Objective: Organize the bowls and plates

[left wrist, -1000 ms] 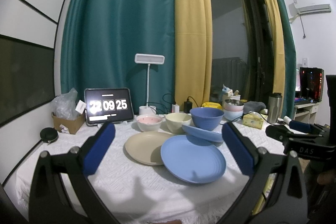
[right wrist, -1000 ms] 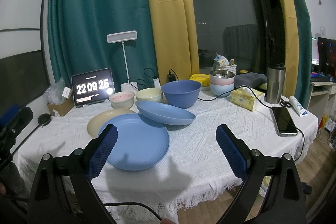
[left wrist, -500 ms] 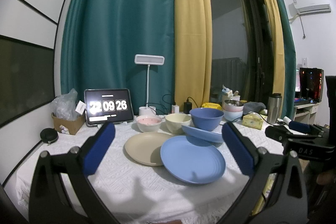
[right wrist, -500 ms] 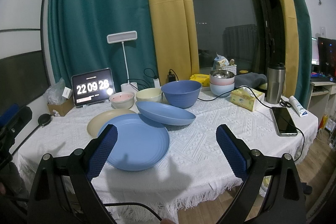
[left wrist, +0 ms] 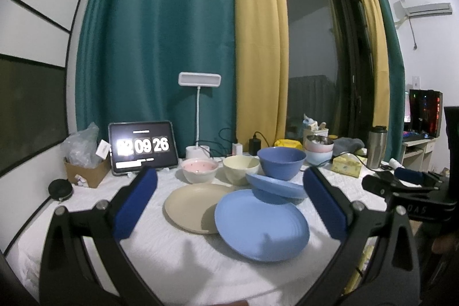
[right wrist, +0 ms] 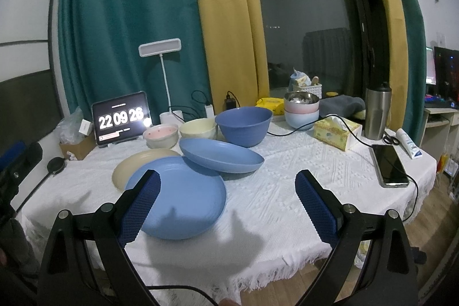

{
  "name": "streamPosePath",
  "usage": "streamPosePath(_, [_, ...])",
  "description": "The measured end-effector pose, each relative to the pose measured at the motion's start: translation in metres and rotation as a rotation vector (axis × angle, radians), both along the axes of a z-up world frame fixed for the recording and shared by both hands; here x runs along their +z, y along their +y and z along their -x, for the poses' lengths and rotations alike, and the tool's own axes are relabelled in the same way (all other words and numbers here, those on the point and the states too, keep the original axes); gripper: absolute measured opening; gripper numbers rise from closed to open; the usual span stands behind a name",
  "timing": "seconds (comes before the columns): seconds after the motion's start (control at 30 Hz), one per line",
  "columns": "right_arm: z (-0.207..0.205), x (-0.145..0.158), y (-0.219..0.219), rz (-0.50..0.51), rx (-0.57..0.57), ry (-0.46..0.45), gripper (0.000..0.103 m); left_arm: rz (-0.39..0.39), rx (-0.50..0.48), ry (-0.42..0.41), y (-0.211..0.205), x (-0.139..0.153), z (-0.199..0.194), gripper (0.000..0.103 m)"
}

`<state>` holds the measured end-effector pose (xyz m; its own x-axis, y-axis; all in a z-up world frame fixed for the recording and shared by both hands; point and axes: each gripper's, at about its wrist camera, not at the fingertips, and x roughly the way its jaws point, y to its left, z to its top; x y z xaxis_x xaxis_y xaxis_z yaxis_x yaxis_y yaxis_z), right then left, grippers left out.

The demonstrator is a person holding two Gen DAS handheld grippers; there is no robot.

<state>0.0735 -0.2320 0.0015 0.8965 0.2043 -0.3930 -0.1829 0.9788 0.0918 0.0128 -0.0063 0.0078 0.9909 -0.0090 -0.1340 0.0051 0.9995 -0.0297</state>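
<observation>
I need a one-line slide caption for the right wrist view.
Open right gripper faces a light blue plate, a beige plate, a tilted blue dish and three bowls.

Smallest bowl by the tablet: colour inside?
Pink inside with small dark specks, white outside. The small bowl shows best in the right wrist view.

A tablet [right wrist: 120, 119] reading 22 09 26 stands by a white lamp [right wrist: 160, 47]; a tissue box [right wrist: 336, 132], steel tumbler [right wrist: 377, 113] and phone [right wrist: 389, 165] sit on the table [right wrist: 272, 191]
</observation>
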Motion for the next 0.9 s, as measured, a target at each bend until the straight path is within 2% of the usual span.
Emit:
streamPosePath(0.27, [-0.030, -0.002, -0.006, -0.010, -0.017, 0.036, 0.097, -0.012, -0.003, 0.034, -0.008, 0.002, -0.043, 0.102])
streamPosePath(0.9, [-0.130, -0.010, -0.034, -0.027, -0.051, 0.124, 0.097, -0.033, -0.010, 0.123, -0.032, 0.007, -0.145, 0.102])
